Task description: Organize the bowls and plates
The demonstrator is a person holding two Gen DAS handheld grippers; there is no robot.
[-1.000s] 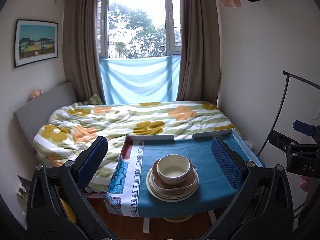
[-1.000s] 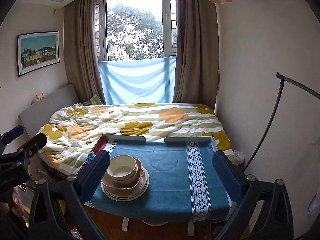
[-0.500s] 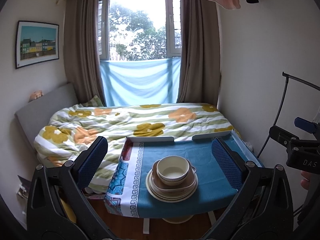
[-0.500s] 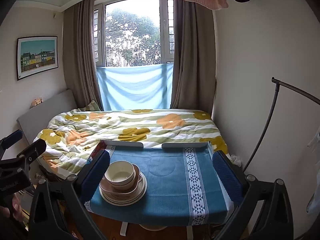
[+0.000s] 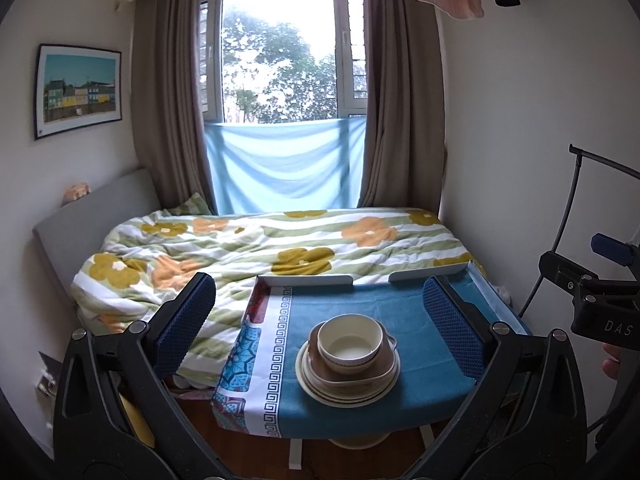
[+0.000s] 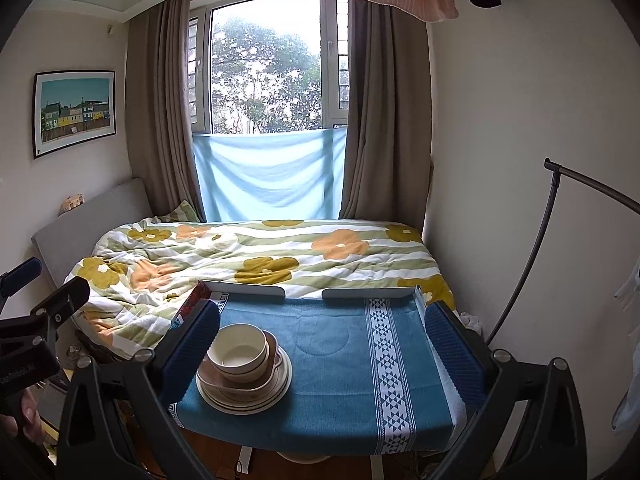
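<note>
Bedroom setting, both wrist views directed over a small table (image 5: 404, 312) covered with a blue cloth (image 6: 332, 396). Nearest the lens, the left gripper (image 5: 320, 328) stands with its jaws spread wide and nothing between them; the right gripper (image 6: 320, 344) is likewise fully parted and empty, and both are held back from the table. On the cloth, toward its left side, sits the crockery: a cream bowl (image 5: 349, 344) nested in a brown two-handled dish (image 5: 384, 368), both resting on a stack of cream plates (image 5: 348, 394). Two white rails (image 6: 368, 293) edge the far side of the table. Beyond lies a bed with a flowered quilt (image 6: 260, 264), then a curtained window (image 5: 280, 60) with a blue sheet (image 5: 284, 164) hung across its lower part. Probable hazards: the bowl sits loosely in the dish, so a pinch on one rim could tip it or drag the lower pieces, and the cloth may slide, carrying the stack toward the near edge.
</note>
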